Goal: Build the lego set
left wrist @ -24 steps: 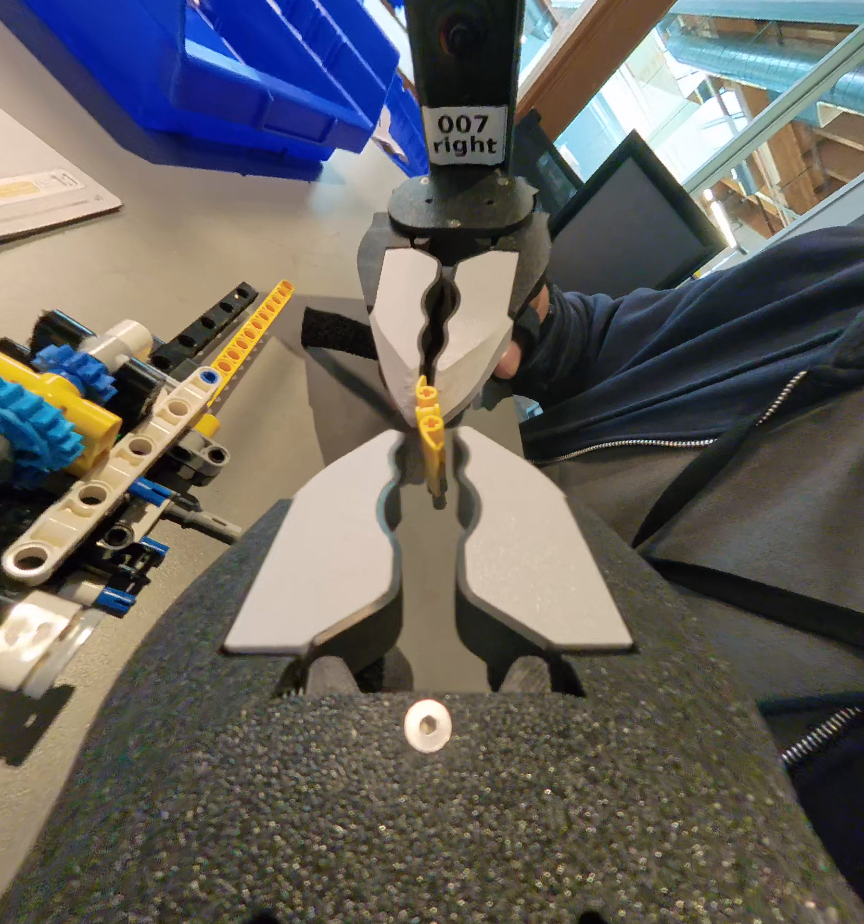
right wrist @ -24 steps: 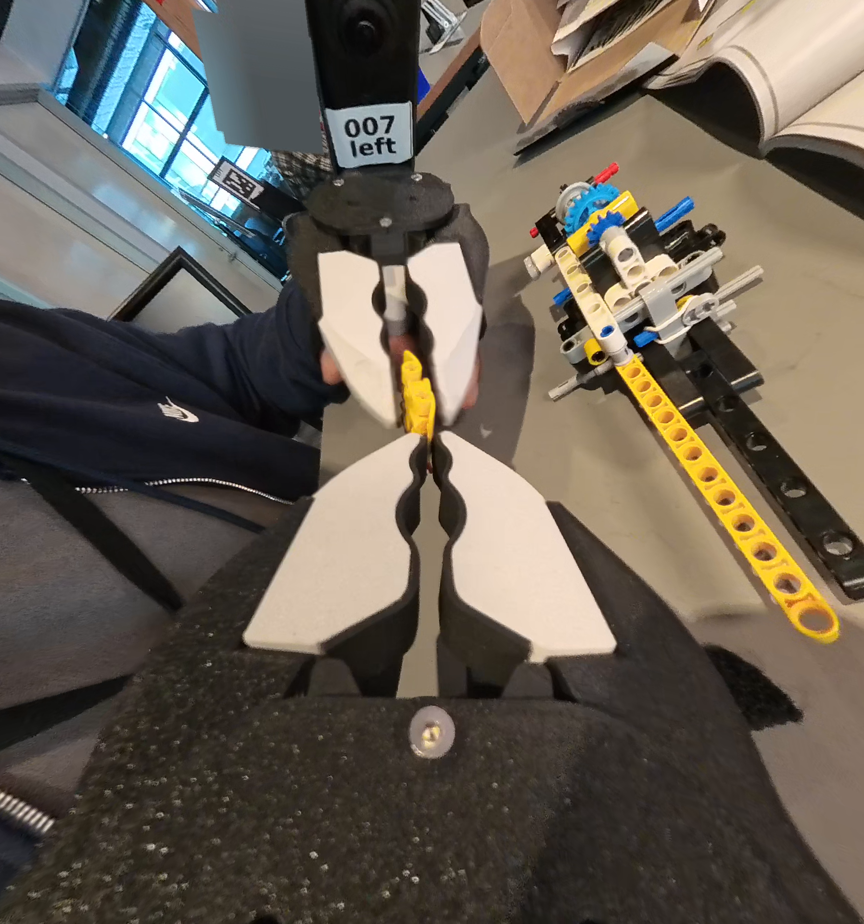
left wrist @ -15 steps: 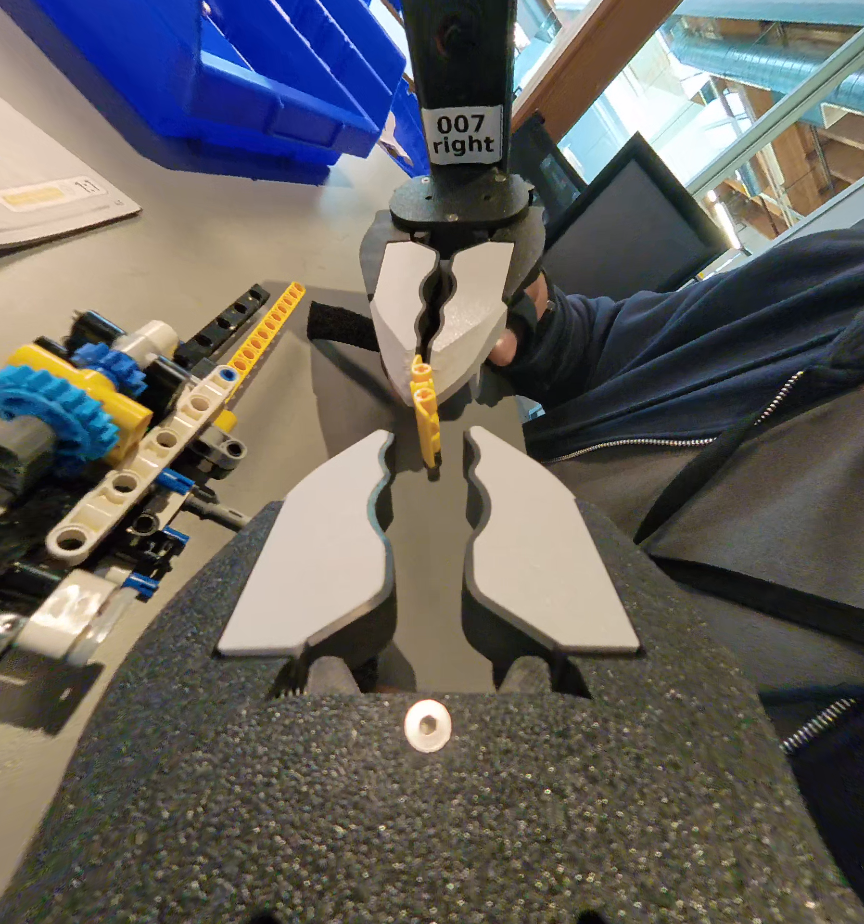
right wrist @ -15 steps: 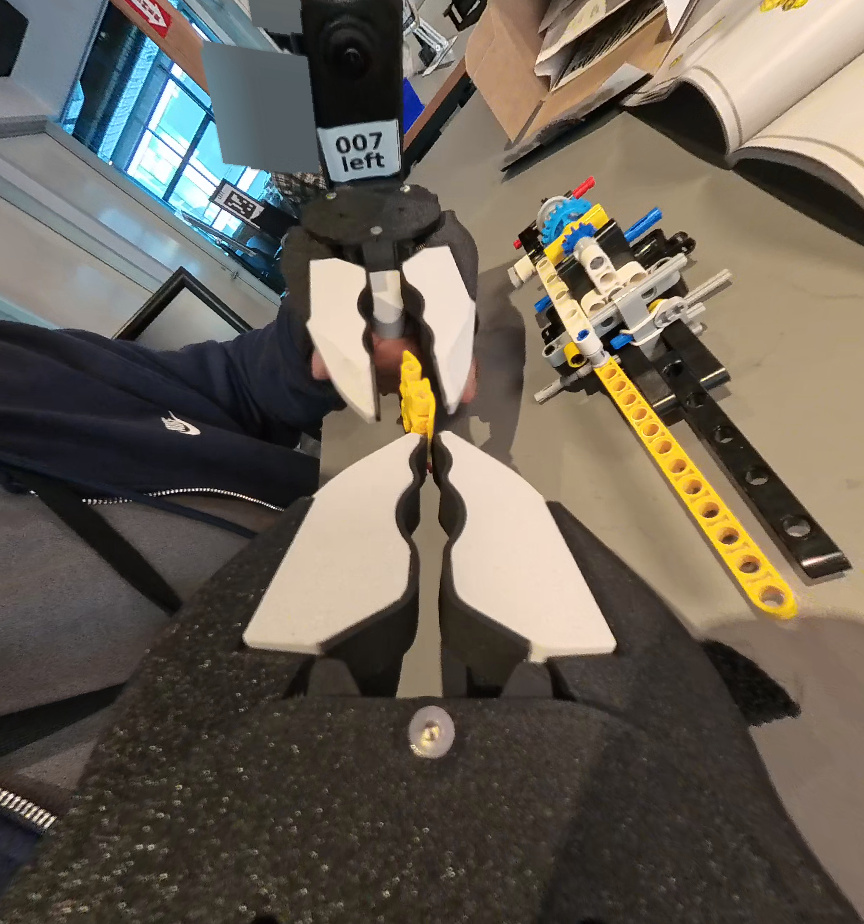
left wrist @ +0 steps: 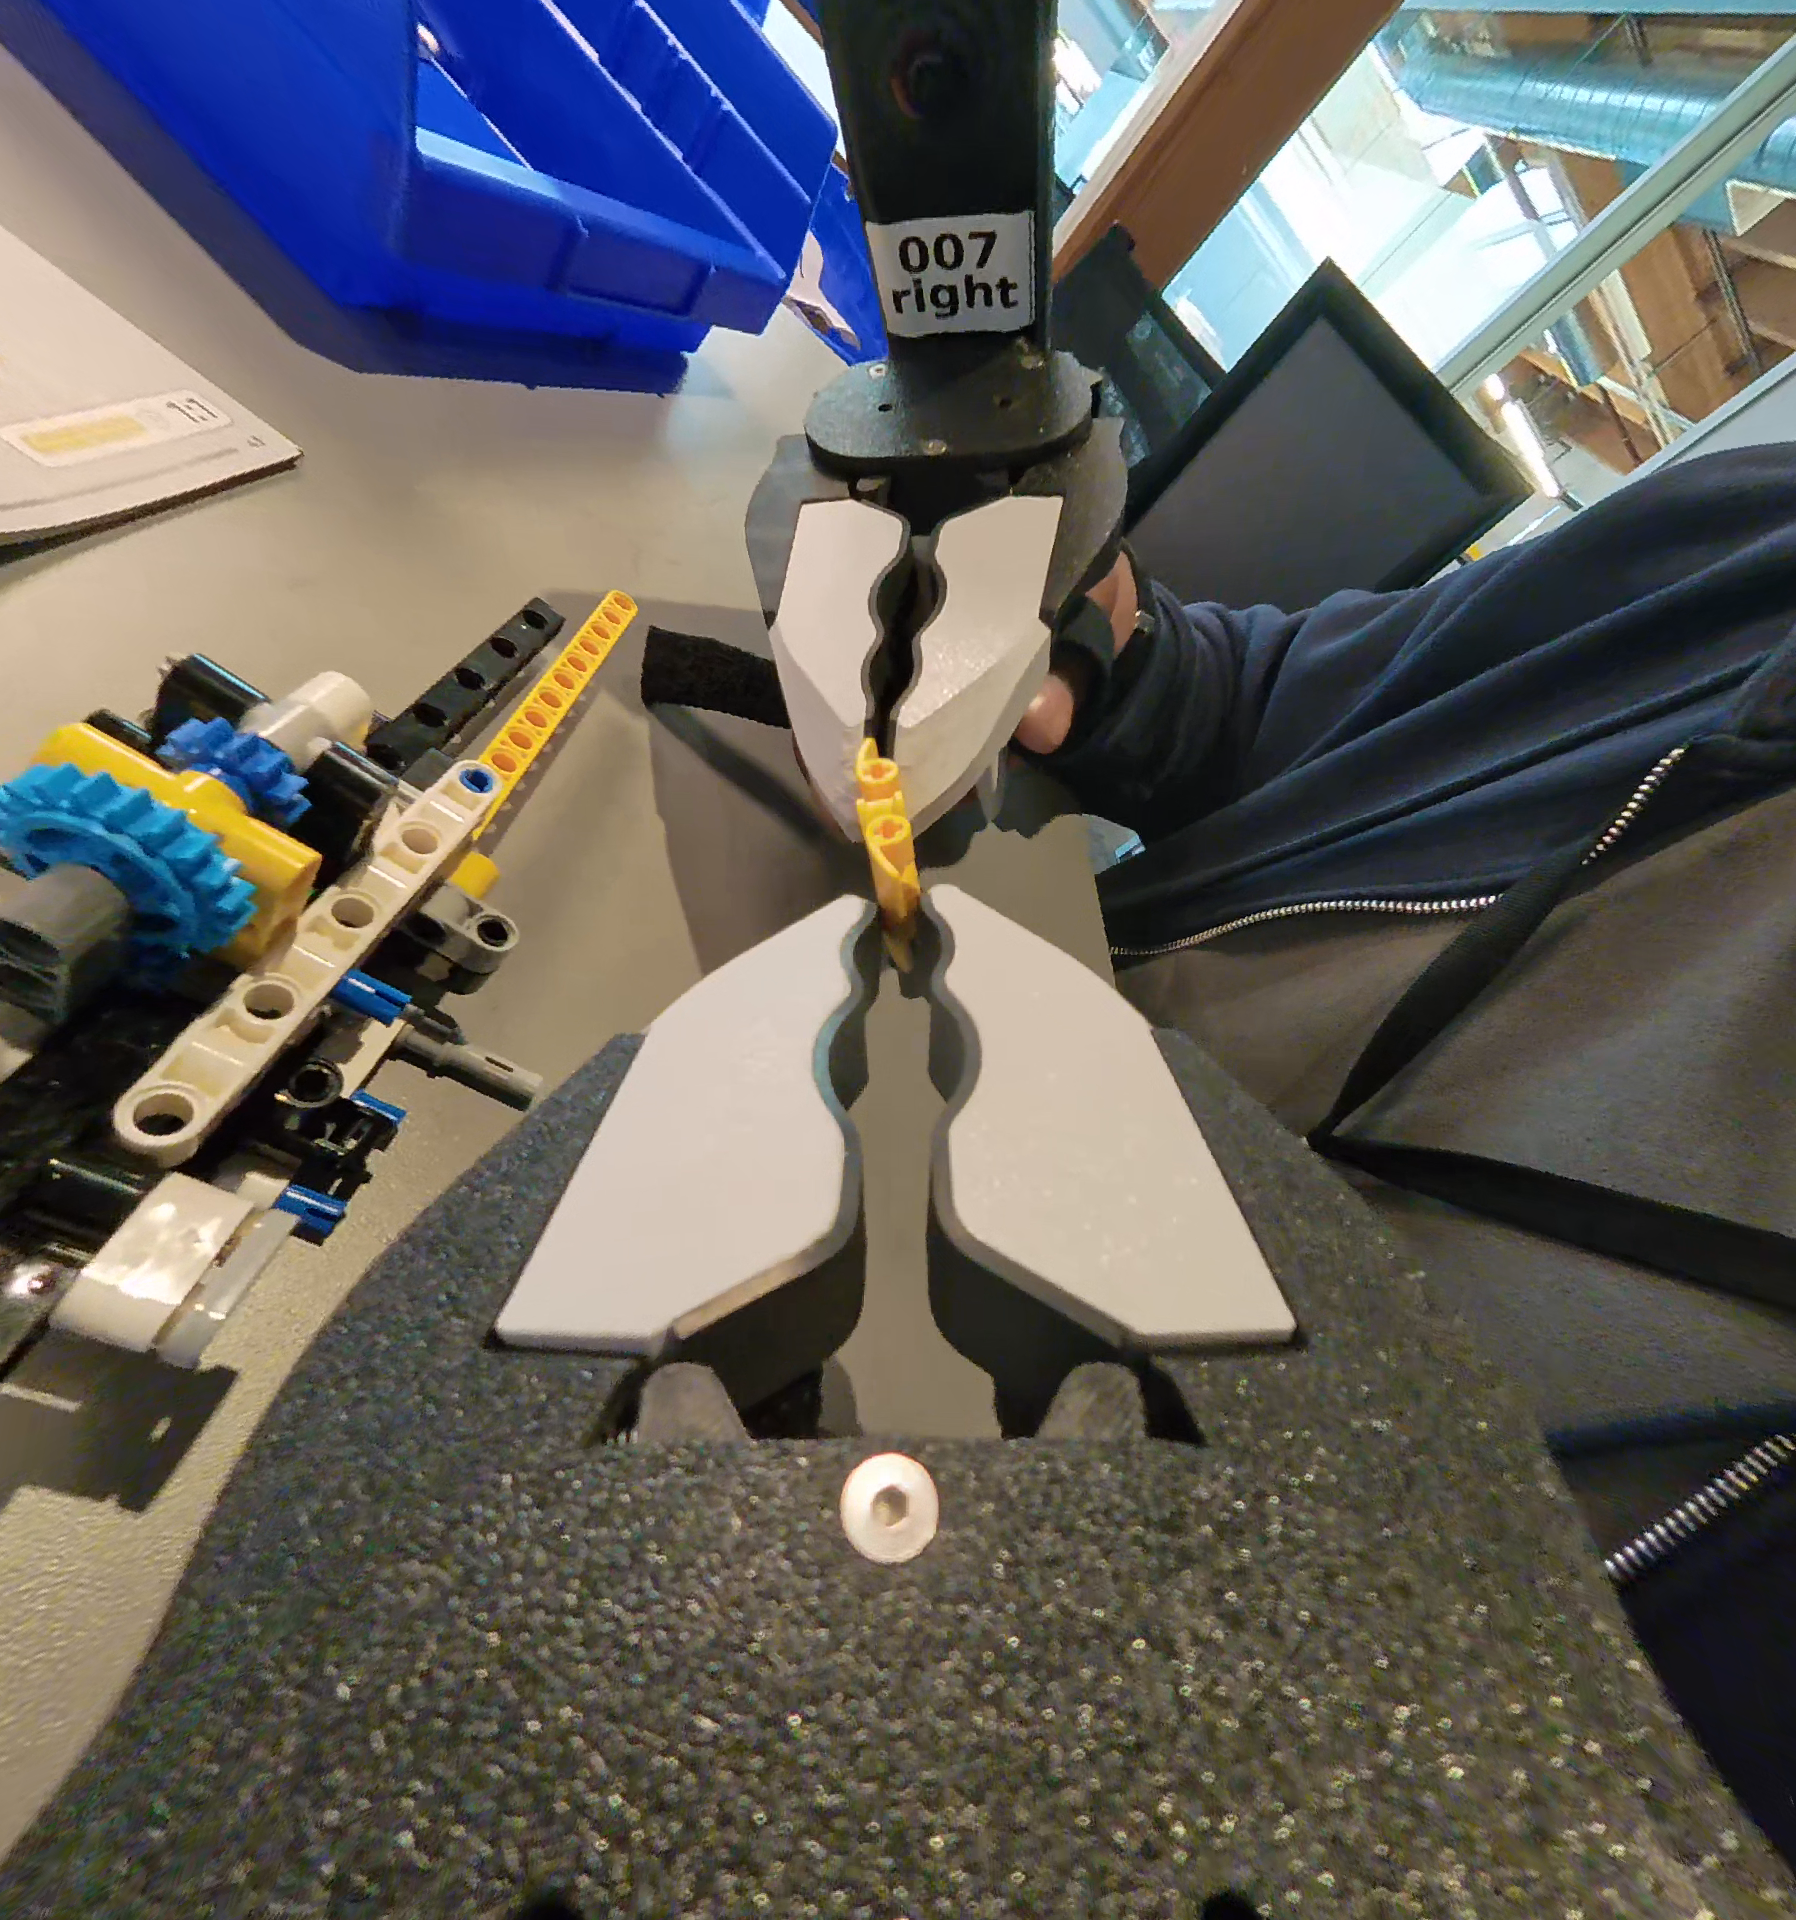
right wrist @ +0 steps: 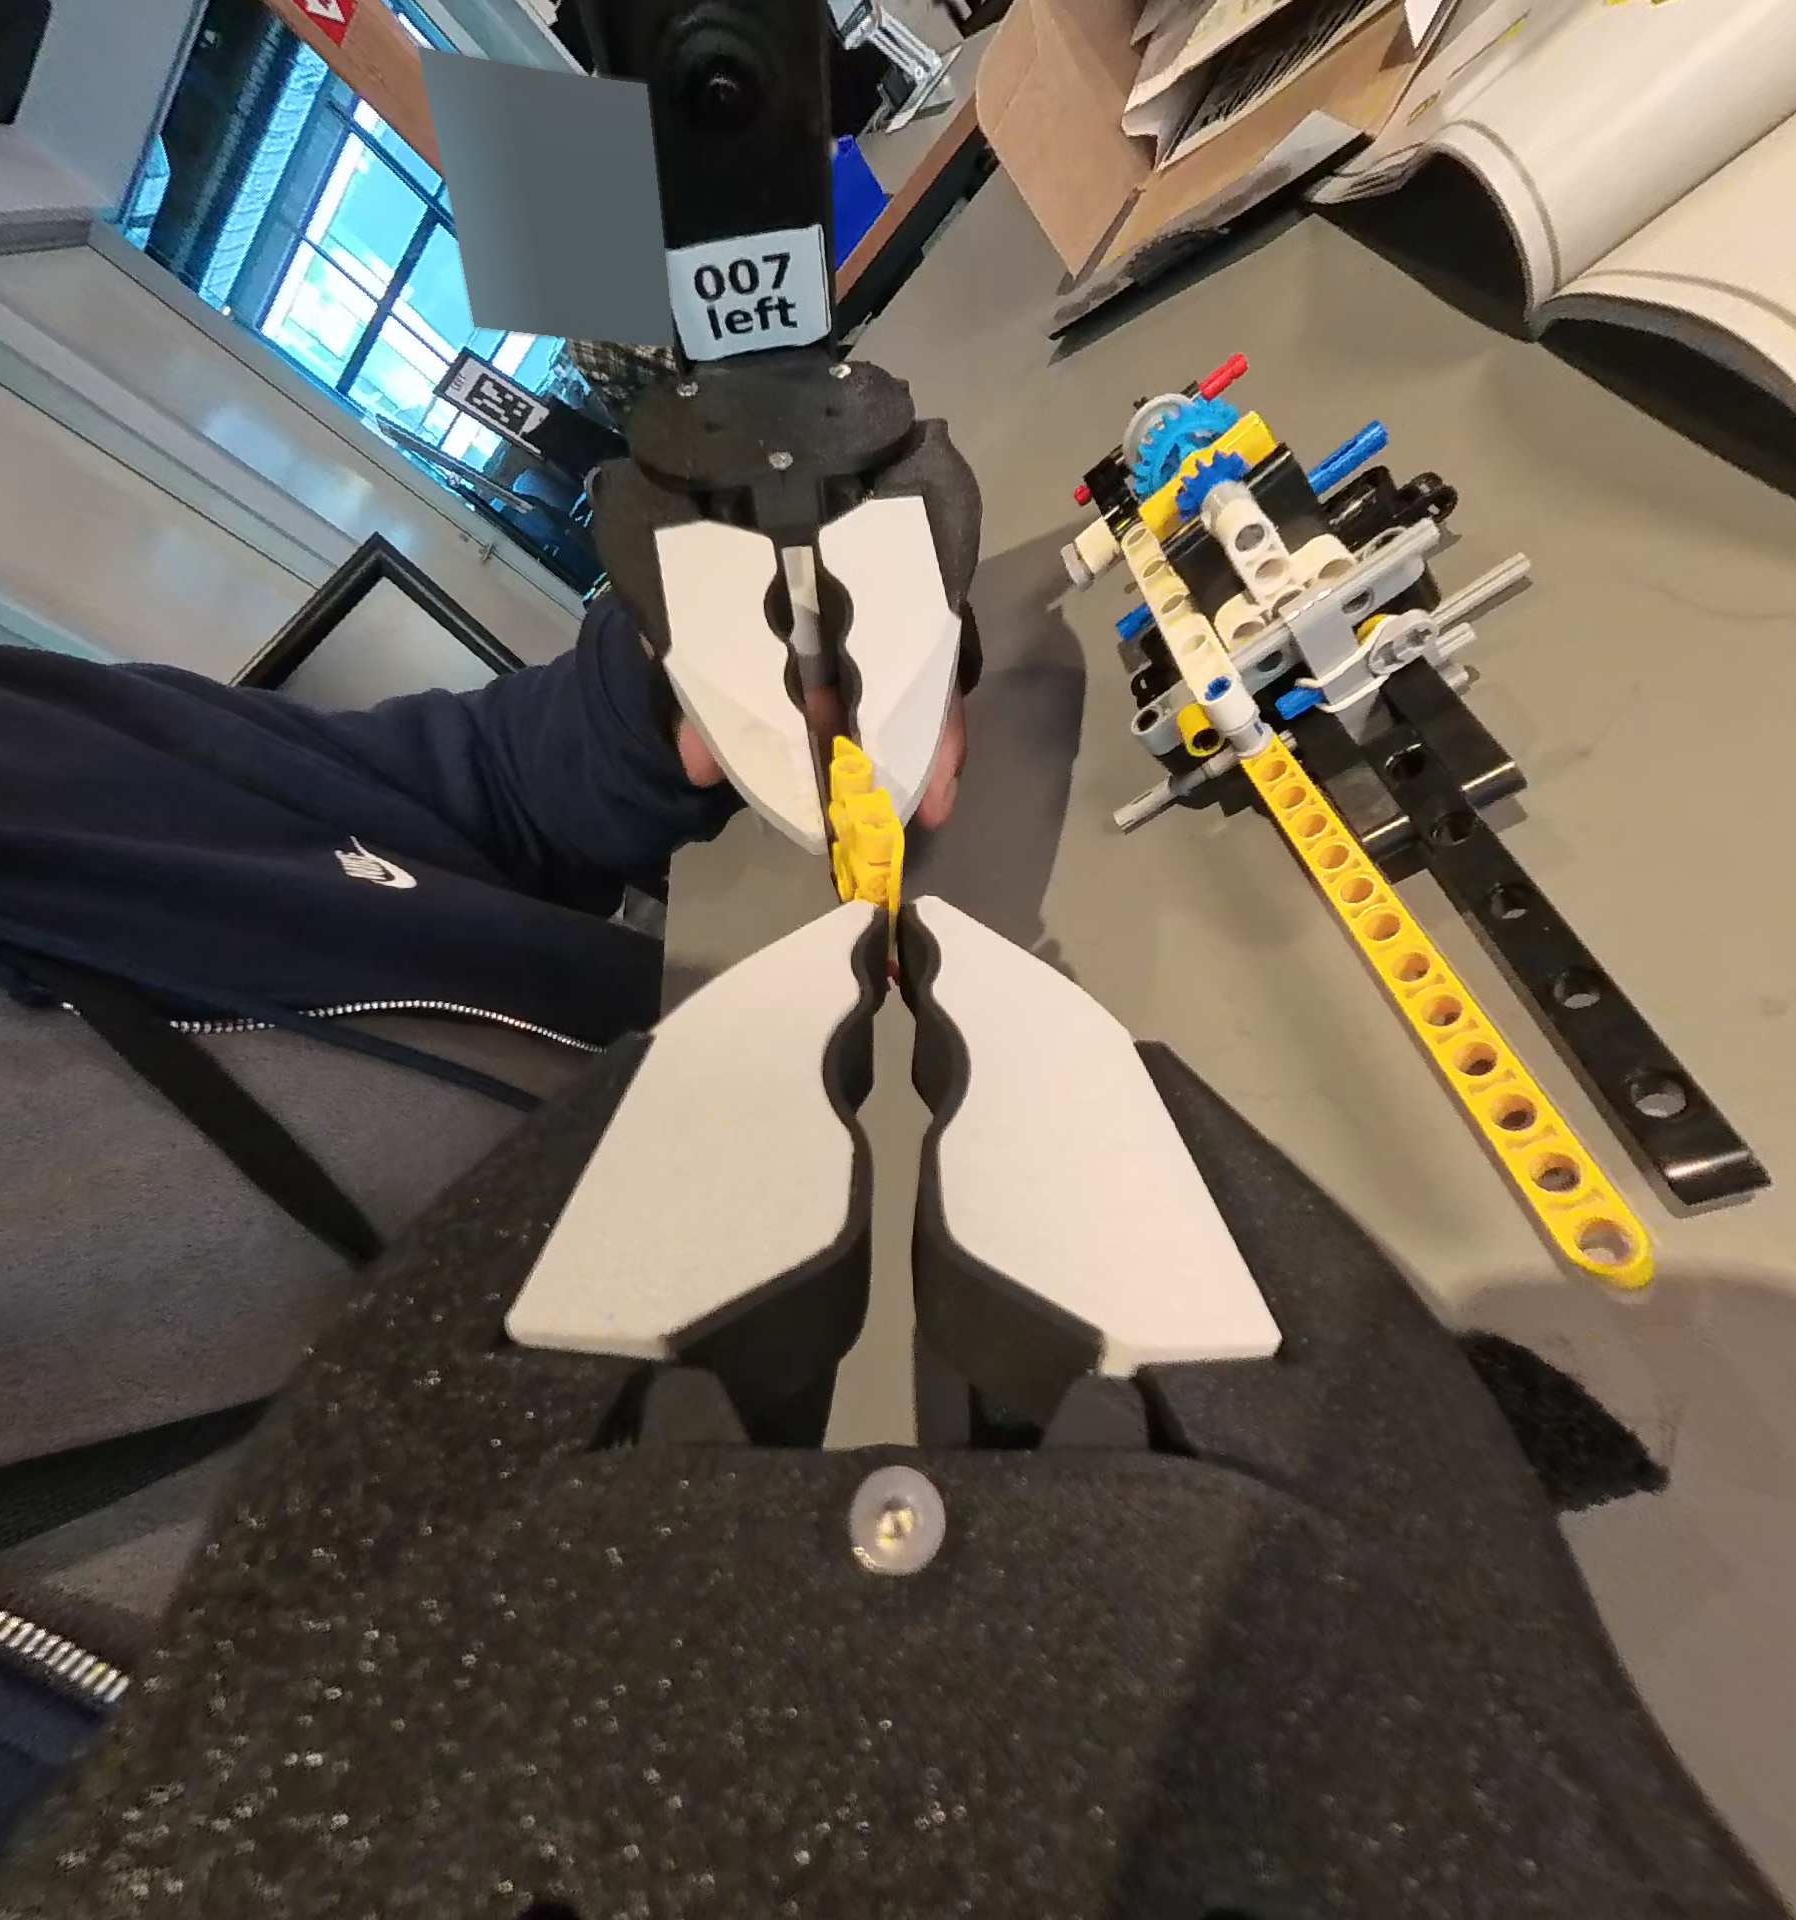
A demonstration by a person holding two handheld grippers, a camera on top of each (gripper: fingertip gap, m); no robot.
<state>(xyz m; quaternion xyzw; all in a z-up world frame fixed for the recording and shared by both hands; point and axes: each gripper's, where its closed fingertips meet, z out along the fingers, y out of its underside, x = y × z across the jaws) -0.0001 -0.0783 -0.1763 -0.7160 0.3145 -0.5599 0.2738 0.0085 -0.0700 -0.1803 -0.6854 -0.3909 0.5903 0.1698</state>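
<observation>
Left wrist view looks across a grey matte tabletop (left wrist: pixel 437 540) carrying blue plastic bins (left wrist: pixel 478 177), a printed instruction sheet (left wrist: pixel 63 416) and the half-built lego model (left wrist: pixel 198 935) with blue gears and a long yellow holed beam. Behind stand a dark monitor (left wrist: pixel 1320 468), glass walls and ceiling ducting. Both tools meet tip to tip above the table edge: the left gripper (left wrist: pixel 899 914) is pinched on one end of a small yellow lego connector (left wrist: pixel 889 842), and the right gripper (right wrist: pixel 894 920) is clamped on the other end. Right wrist view adds an open booklet (right wrist: pixel 1652 239) and a cardboard box (right wrist: pixel 1102 156).
</observation>
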